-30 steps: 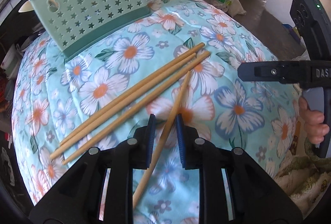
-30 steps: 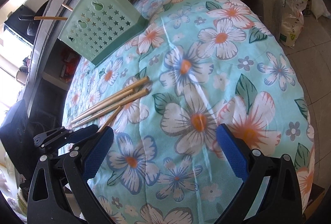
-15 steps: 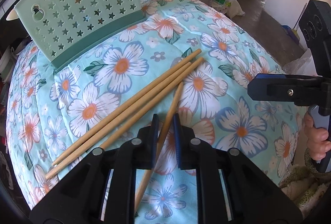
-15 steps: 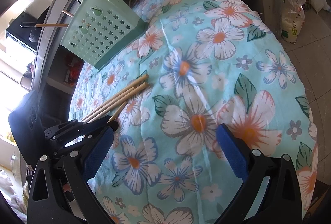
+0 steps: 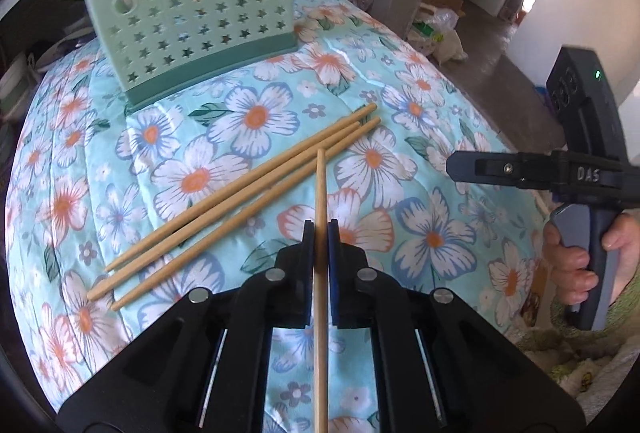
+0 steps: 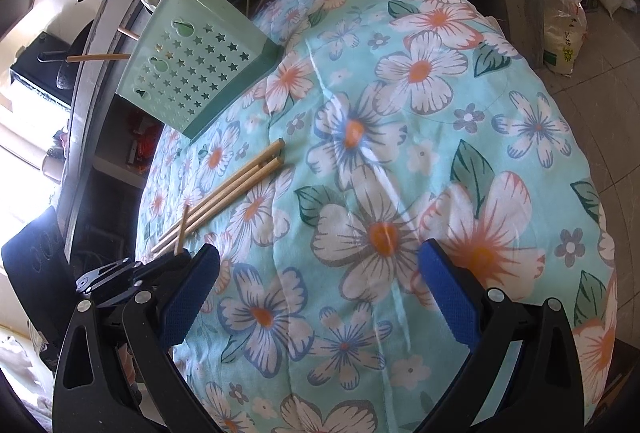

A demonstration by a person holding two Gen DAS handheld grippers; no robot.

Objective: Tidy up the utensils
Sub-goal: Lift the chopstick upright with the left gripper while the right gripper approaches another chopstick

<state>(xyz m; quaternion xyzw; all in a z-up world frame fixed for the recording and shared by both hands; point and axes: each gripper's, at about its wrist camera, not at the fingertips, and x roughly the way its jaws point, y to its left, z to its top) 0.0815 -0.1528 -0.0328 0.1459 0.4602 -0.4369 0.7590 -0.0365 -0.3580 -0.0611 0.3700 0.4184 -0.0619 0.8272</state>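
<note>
The left tongs (image 5: 320,233) pinch one chopstick (image 5: 320,189), seemingly just off the floral tabletop (image 5: 420,137), near three chopsticks (image 5: 240,201) before the far-edge green holder (image 5: 192,21). The right tongs (image 6: 316,297) gape empty.

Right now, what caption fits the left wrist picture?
Left gripper shut on one chopstick, three more chopsticks lying on the flowery cloth before the green holder.

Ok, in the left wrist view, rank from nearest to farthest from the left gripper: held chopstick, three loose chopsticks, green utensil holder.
1. Held chopstick, clamped in the left gripper.
2. Three loose chopsticks, lying ahead-left on the cloth.
3. Green utensil holder, standing at the far edge.
</note>
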